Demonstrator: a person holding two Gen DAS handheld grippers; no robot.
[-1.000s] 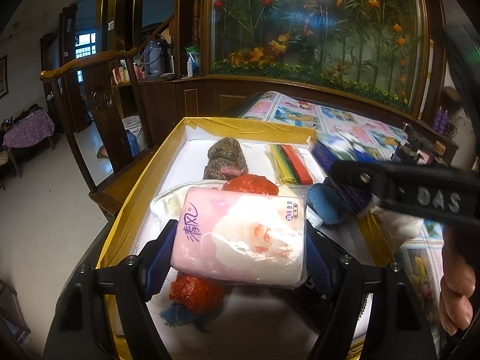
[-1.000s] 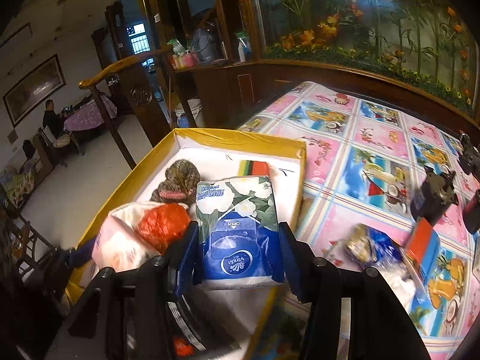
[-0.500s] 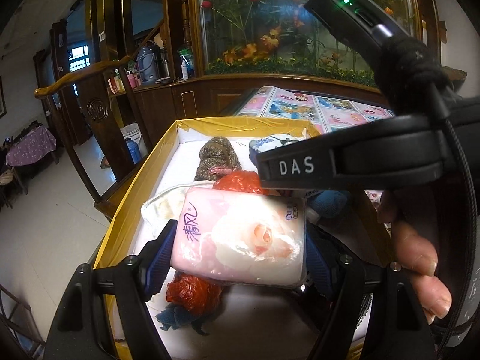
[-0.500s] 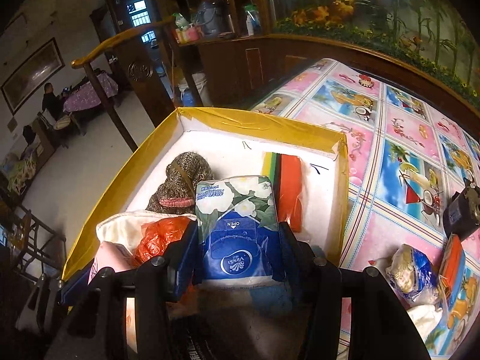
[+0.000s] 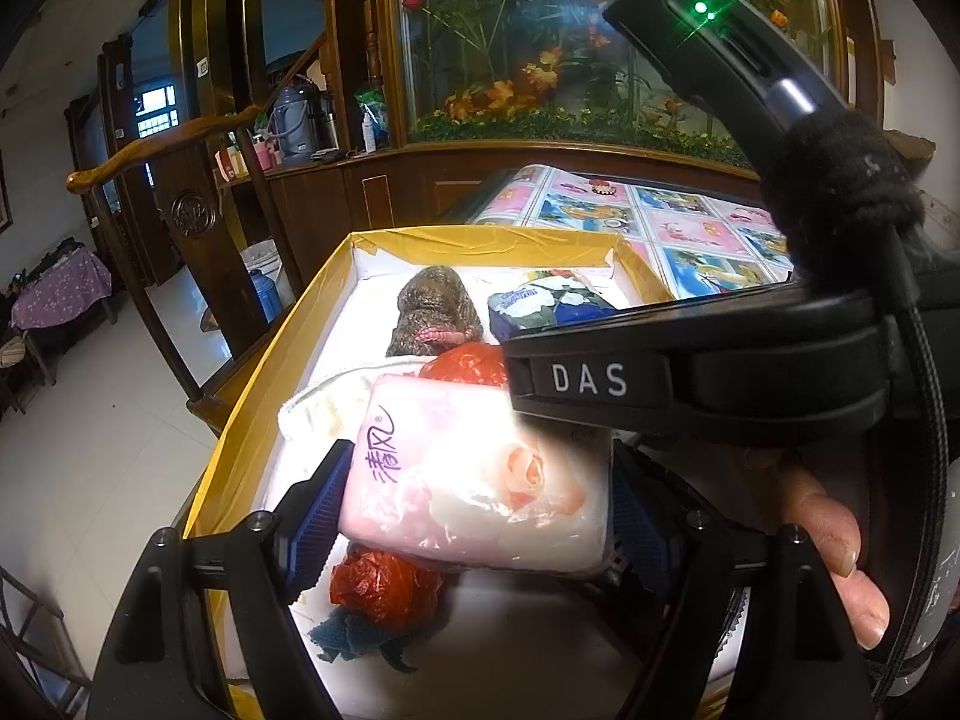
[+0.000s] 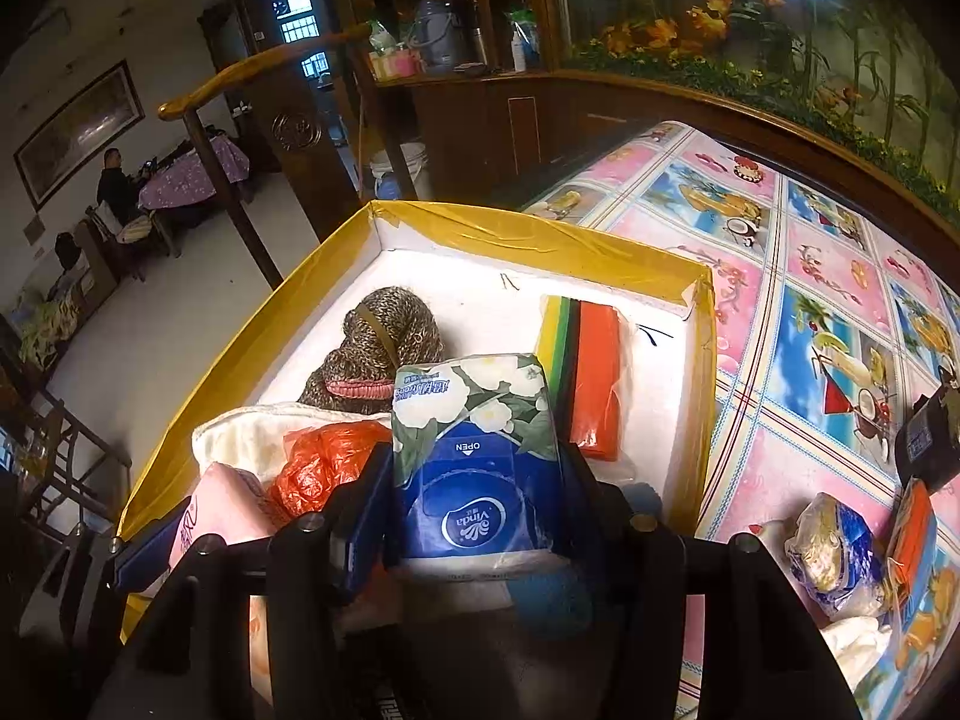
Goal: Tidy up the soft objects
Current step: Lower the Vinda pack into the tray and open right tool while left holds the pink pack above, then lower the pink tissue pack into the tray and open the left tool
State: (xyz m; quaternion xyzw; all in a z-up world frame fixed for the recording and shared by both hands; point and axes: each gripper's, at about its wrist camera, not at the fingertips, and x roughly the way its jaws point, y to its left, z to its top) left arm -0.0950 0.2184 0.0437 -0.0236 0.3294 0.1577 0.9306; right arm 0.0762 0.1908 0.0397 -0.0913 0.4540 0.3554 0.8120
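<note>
My left gripper (image 5: 480,462) holds a pink tissue pack (image 5: 456,480) over the near end of the yellow-rimmed box (image 5: 480,238); its pads still touch the pack's sides while the jaws are opening. My right gripper (image 6: 474,456) has a blue Vinda tissue pack (image 6: 474,468) between its pads, low inside the box (image 6: 540,234), and its jaws are opening too. In the box lie a brown knit hat (image 6: 390,330), a red plastic bag (image 6: 324,468), a white cloth (image 6: 252,432) and a coloured stack of cloths (image 6: 591,372). The right gripper's black body (image 5: 660,372) crosses the left wrist view.
A patterned tablecloth (image 6: 810,300) lies right of the box, with a bagged item (image 6: 834,546), an orange pack (image 6: 912,534) and a black device (image 6: 924,438) on it. A hand (image 5: 840,570) is at the right. A wooden rail (image 5: 150,150) and open floor are to the left.
The right gripper has carried the blue pack from the box's right edge in over the box and lower, so its body now crosses the left wrist view. The left gripper has stayed put.
</note>
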